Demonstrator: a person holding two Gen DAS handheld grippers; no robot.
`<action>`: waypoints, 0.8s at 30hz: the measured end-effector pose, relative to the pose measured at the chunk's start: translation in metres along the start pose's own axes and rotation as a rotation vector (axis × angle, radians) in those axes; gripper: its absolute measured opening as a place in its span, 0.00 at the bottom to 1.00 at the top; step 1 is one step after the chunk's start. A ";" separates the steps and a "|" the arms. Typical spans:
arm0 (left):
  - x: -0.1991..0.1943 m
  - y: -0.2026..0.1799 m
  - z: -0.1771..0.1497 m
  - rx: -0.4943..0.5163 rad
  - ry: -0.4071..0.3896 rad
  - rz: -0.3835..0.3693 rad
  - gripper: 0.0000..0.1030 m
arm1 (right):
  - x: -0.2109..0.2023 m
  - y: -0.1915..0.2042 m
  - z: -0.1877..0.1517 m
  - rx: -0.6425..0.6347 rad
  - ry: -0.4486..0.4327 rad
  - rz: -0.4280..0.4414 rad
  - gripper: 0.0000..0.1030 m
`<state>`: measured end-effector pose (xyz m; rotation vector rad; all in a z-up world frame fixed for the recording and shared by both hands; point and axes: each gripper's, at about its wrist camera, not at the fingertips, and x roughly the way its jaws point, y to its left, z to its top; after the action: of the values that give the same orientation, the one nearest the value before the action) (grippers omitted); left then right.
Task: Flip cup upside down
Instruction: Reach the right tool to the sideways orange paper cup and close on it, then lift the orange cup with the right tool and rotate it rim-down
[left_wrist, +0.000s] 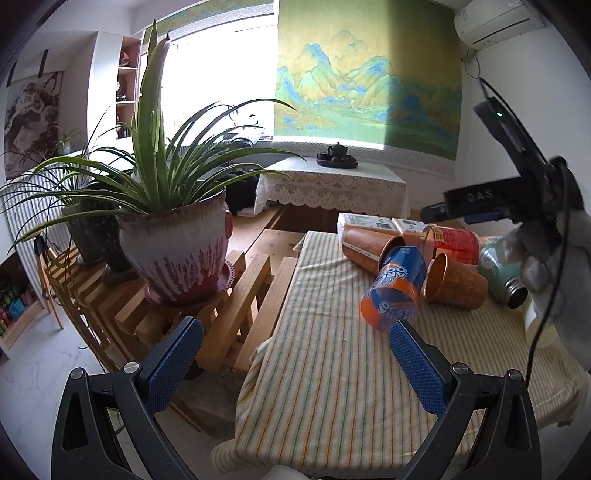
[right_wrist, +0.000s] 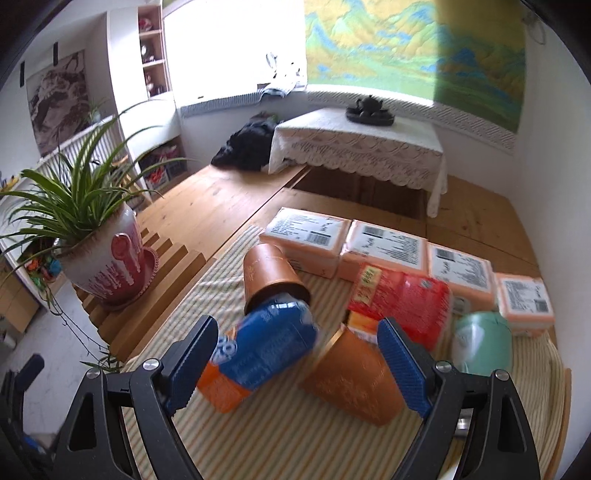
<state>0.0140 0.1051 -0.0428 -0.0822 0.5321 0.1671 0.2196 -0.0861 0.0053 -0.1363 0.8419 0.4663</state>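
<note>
Step in hand, by judgement: approach and selection, no cup gripped yet. Left gripper (left_wrist: 295, 365) held low at 6 o'clock of its view, fingers spread wide apart and empty, over the near edge of the striped cloth (left_wrist: 332, 387). At 9 o'clock, off the cloth on a slatted wooden stand (left_wrist: 240, 280): potted plant (left_wrist: 177, 258), well apart from the work. At 2 o'clock, lying on their sides on the cloth: blue-and-orange cup (left_wrist: 395, 291), its closed end tucked into the mouth of a copper cup (left_wrist: 369, 245); just beside it a second copper cup (left_wrist: 456, 282), mouth toward the camera. Further toward 3 o'clock: red package (left_wrist: 456, 242) and green flask (left_wrist: 504, 273), also lying down. Right gripper (right_wrist: 297, 363) poised above this cluster, fingers likewise wide apart, clamped on nothing; blue-and-orange cup (right_wrist: 258, 354) touching or just inside the left finger (right_wrist: 192, 365), second copper cup (right_wrist: 351, 376) against the right finger; contact not certain, view blurred. Next move, by judgement: centre on one cup only, close across its wall, lift clear of neighbours, rotate mouth down, set on bare cloth toward 6 o'clock. Obstructions: nesting of the blue-and-orange cup in the copper cup (right_wrist: 273, 273); crowding by the red package (right_wrist: 402, 306) and the row of labelled boxes (right_wrist: 384, 251) at 12 to 2 o'clock; risk of rolling on release.
</note>
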 end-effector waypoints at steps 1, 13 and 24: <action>0.002 0.000 -0.002 -0.002 0.007 -0.001 0.99 | 0.011 0.002 0.008 -0.011 0.028 0.011 0.83; 0.023 0.029 -0.013 -0.052 0.051 0.042 0.99 | 0.134 0.026 0.066 -0.103 0.359 0.006 0.83; 0.040 0.056 -0.017 -0.102 0.072 0.069 0.99 | 0.174 0.057 0.061 -0.255 0.469 -0.048 0.55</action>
<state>0.0291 0.1639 -0.0799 -0.1699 0.5987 0.2592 0.3353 0.0426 -0.0799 -0.5145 1.2327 0.5029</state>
